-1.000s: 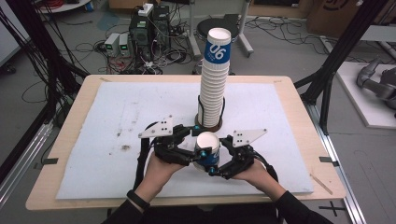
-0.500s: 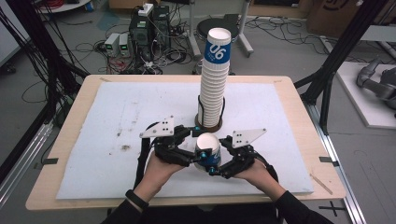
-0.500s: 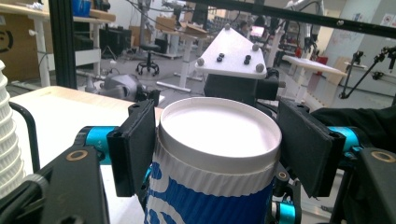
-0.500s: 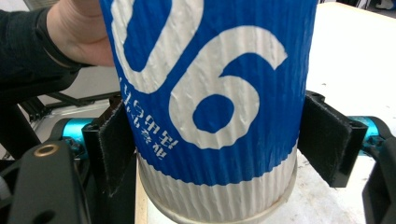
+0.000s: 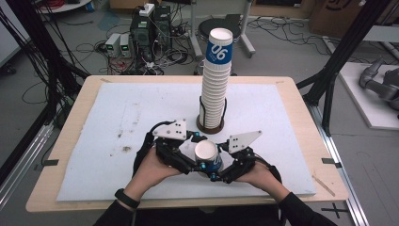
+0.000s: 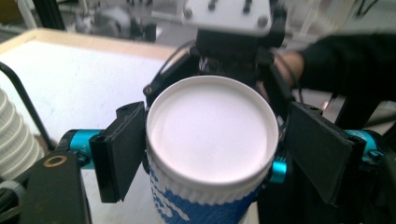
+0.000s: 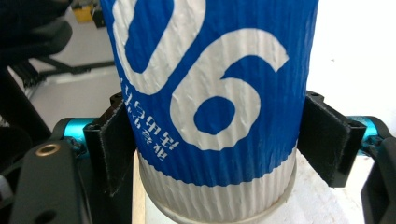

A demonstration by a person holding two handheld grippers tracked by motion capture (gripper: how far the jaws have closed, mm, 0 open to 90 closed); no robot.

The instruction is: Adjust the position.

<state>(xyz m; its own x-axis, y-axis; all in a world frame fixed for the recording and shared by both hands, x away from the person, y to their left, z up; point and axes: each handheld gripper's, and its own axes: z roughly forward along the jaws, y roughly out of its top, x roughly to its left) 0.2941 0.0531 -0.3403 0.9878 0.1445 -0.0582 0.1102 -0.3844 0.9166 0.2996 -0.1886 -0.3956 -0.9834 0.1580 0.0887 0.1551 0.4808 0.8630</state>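
A blue paper cup (image 5: 207, 155) with a white "06" print (image 7: 210, 70) and a white lid (image 6: 210, 126) stands upright on the white mat, between both grippers. My right gripper (image 5: 221, 170) is shut on the cup's ribbed body, with both pads (image 7: 327, 140) pressing its sides after its jaws have just been closing. My left gripper (image 5: 192, 162) reaches in from the other side at lid height. Its jaws have just been opening, and its right pad (image 6: 322, 158) stands apart from the lid's rim.
A tall stack of the same cups (image 5: 215, 84) stands in a black wire holder on a round base (image 5: 210, 126) just beyond the grippers. The white mat (image 5: 117, 117) covers a wooden table (image 5: 66, 141). Cables and electronics lie on the floor behind.
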